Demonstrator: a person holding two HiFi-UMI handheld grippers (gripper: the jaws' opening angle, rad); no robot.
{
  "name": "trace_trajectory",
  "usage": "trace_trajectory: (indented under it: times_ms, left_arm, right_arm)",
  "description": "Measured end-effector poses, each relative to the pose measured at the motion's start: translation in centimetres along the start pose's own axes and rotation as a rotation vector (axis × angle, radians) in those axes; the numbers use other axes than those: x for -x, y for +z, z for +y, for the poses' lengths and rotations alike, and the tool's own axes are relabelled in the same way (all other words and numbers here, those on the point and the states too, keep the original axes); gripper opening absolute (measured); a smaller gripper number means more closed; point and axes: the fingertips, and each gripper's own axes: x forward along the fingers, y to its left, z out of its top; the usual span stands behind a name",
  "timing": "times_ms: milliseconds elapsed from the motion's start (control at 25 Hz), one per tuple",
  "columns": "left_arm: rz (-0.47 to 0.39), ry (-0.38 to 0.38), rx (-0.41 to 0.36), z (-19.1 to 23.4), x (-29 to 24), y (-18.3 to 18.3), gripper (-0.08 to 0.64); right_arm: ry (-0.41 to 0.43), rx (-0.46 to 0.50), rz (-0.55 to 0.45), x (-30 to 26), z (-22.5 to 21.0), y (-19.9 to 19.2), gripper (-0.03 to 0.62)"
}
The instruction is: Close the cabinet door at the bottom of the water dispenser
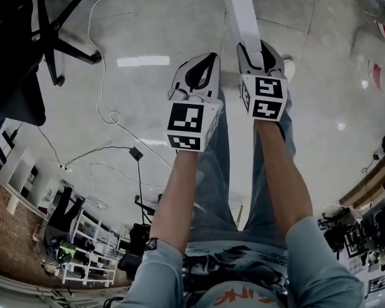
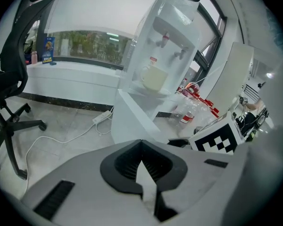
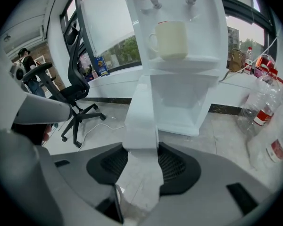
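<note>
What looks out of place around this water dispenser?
The cabinet door at the bottom of the water dispenser stands wide open, jutting edge-on into the room, its edge between the right gripper jaws. Plastic bottles also clutter the floor beside it.

White cabinet door [image 3: 140, 112], swung wide open from water dispenser's [image 3: 203, 6] base

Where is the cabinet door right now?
Right gripper view, centre: the open cabinet door stands edge-on, swung out from the water dispenser, with its near edge between the jaws of the right tool.
</note>
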Motion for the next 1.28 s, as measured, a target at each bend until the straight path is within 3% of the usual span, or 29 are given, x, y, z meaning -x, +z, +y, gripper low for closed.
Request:
trace_trajectory:
  times_ms: [400, 1280]
  left_arm:
    - [0.016, -0.022, -0.037, -3.7, -3.0, 1.4, 0.02]
    - [-0.022, -0.052, -0.029, -8.2, -9.2, 4.4, 0.02]
  right_arm:
    - [-0.017, -0.002, -0.007, 1.2, -4.8, 0.3, 0.218]
    - [-0.065, -0.012, -0.026, 0.8, -13.9, 3.2, 0.218]
